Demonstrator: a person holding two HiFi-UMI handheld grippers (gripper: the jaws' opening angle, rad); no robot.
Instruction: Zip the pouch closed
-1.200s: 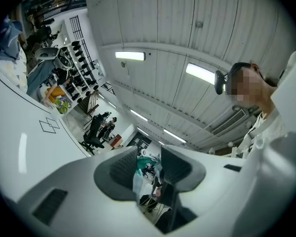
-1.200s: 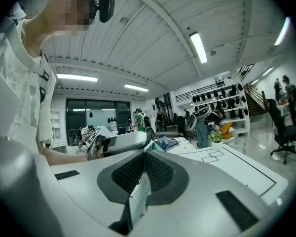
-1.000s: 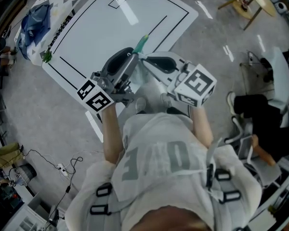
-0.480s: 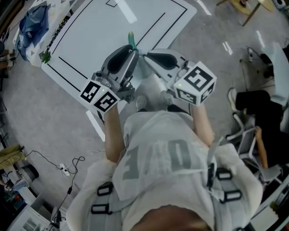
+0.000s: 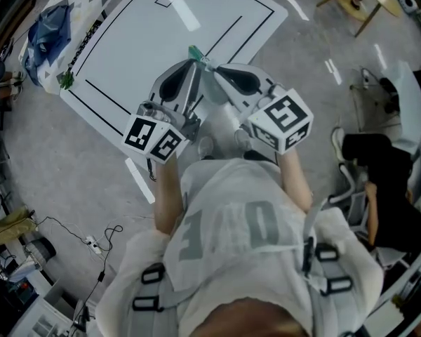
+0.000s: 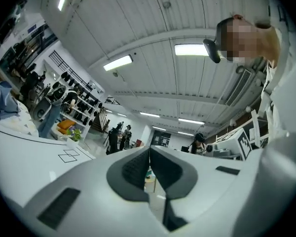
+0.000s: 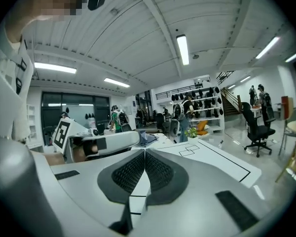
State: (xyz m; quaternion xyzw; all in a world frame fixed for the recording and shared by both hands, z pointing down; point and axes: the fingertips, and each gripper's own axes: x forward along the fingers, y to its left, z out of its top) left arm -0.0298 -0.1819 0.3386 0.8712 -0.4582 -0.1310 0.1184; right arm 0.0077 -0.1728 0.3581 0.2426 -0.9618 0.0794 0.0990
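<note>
Green sliver, seemingly the pouch (image 5: 195, 52), pokes out over the tabletop (image 5: 126, 34) at twelve o'clock of the left hand-held gripper (image 5: 193, 62), lying ten-to-four; those jaws have just closed together, perhaps pinching it. The right hand-held gripper (image 5: 215, 69), jaws also together, waits just beside at four o'clock.

The right gripper (image 7: 144, 157) holds its ribbed black pads (image 7: 129, 173) pressed flat together. Beyond its tips stretches a white table (image 7: 222, 164) marked with black lines and a pair of small outlined squares (image 7: 188, 151). Just left of the tips lies the left gripper (image 7: 133, 138), with its marker cube (image 7: 62, 131) farther left. Straight ahead of the tips sits a blue cloth (image 7: 149, 138). Ahead and to the right stand a potted plant (image 7: 191, 132), dark-stocked shelves (image 7: 197, 105) and an office chair (image 7: 256, 127).
</note>
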